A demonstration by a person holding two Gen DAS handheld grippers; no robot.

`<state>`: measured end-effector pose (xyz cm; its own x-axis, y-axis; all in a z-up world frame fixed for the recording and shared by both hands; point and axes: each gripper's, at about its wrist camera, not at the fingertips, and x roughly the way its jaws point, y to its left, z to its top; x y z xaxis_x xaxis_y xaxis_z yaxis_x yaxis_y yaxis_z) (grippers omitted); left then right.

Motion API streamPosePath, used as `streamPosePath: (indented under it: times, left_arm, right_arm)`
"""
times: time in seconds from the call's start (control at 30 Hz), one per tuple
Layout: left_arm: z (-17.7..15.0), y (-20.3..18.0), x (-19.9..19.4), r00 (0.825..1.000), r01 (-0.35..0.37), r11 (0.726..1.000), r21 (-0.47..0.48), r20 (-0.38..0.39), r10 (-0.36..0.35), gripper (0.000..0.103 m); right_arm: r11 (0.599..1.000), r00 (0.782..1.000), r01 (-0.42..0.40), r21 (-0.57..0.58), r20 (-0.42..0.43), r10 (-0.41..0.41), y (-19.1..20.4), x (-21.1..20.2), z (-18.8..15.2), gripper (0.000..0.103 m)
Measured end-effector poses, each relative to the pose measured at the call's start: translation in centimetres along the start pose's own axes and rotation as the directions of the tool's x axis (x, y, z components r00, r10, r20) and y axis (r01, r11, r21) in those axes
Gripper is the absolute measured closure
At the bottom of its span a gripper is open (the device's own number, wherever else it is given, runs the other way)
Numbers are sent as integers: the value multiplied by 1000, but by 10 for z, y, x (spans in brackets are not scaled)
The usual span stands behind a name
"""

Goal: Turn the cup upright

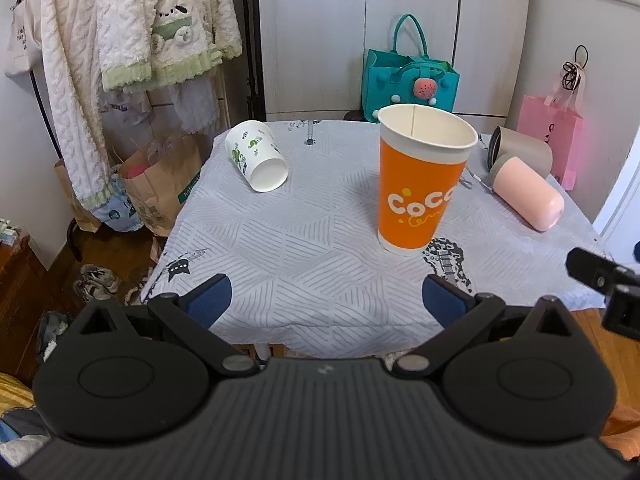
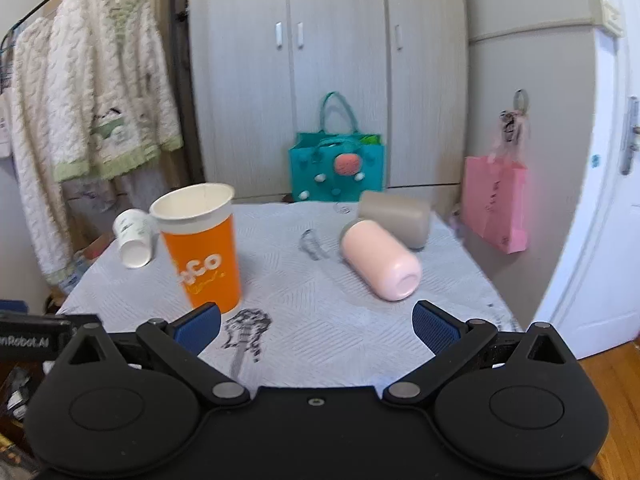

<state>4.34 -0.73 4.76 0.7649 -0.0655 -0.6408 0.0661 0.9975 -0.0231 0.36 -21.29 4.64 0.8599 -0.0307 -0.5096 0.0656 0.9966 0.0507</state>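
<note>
An orange paper cup point(image 1: 420, 184) stands upright on the table, mouth up; it also shows in the right wrist view point(image 2: 204, 244). A white cup with green prints point(image 1: 256, 156) lies on its side at the far left, also in the right wrist view point(image 2: 134, 236). A pink cup point(image 1: 528, 192) and a grey cup point(image 1: 520, 152) lie on their sides at the right; in the right wrist view the pink cup point(image 2: 380, 260) lies in front of the grey cup point(image 2: 396, 216). My left gripper point(image 1: 326, 300) is open and empty near the front edge. My right gripper point(image 2: 316, 328) is open and empty.
The table wears a grey patterned cloth point(image 1: 304, 240). A teal bag point(image 1: 408, 80) stands behind it by the wardrobe. A pink bag point(image 1: 552, 136) hangs at the right. Robes on a rack point(image 1: 120, 40) and paper bags point(image 1: 160, 188) stand at the left.
</note>
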Motion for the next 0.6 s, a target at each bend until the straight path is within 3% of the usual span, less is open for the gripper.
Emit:
streamPosePath:
  times: [0.6]
  left_arm:
    - [-1, -3, -4, 998, -65, 997, 30, 12, 64, 0]
  right_arm:
    - [998, 998, 57, 2, 4, -57, -3, 2, 1, 0]
